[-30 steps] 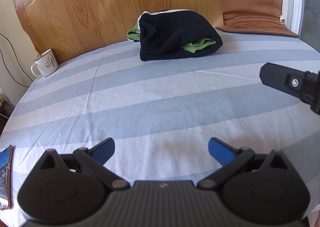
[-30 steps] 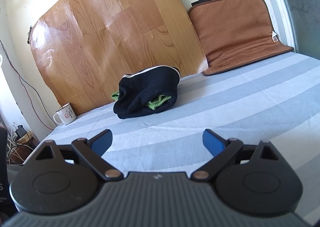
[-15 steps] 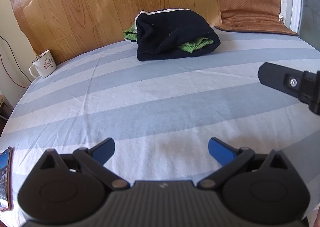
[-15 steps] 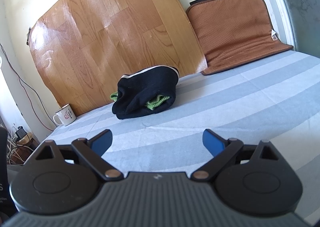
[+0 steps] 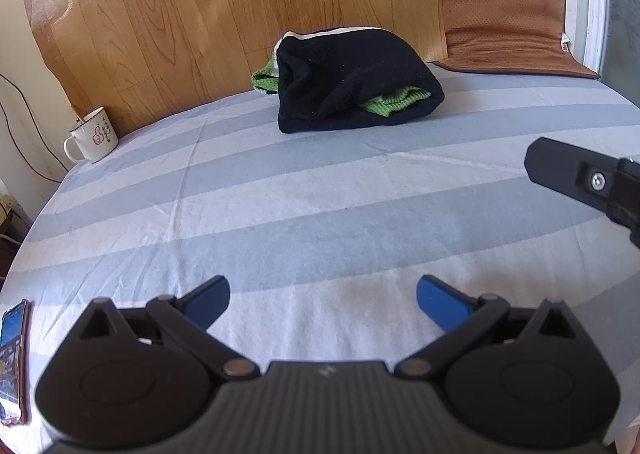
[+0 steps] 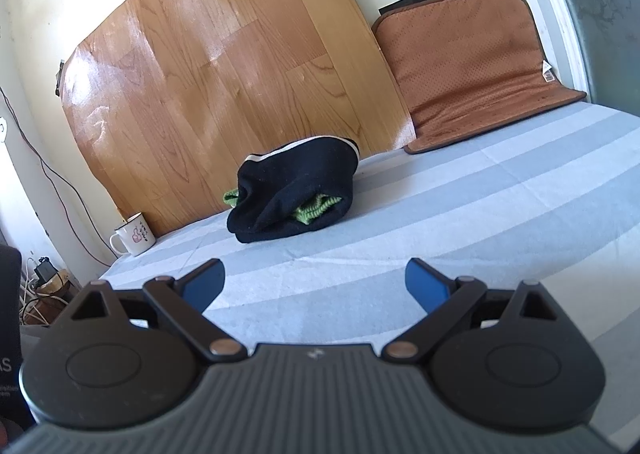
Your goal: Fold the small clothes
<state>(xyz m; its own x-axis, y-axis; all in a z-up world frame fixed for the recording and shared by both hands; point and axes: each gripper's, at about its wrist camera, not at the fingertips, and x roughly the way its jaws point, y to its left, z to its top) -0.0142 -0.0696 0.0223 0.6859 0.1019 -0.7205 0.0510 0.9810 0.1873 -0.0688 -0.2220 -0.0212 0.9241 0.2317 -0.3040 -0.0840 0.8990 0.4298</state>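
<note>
A folded black garment with green knit trim [image 5: 352, 82] lies at the far side of the striped blue-and-white sheet [image 5: 280, 214], against the wood-grain board. It also shows in the right wrist view [image 6: 294, 194]. My left gripper [image 5: 323, 300] is open and empty, low over the near part of the sheet, well short of the garment. My right gripper [image 6: 315, 280] is open and empty, also short of the garment. Part of the right gripper's body shows at the right edge of the left wrist view [image 5: 588, 178].
A white enamel mug [image 5: 92, 140] stands at the far left corner; it also shows in the right wrist view [image 6: 134, 234]. A phone [image 5: 12, 358] lies at the near left edge. A brown cushion [image 6: 472, 66] leans on the wall at the far right. Cables hang left.
Both grippers have drifted slightly; the garment sits a little lower and nearer in the left wrist view. Both stay open and empty. The garment has not moved.
</note>
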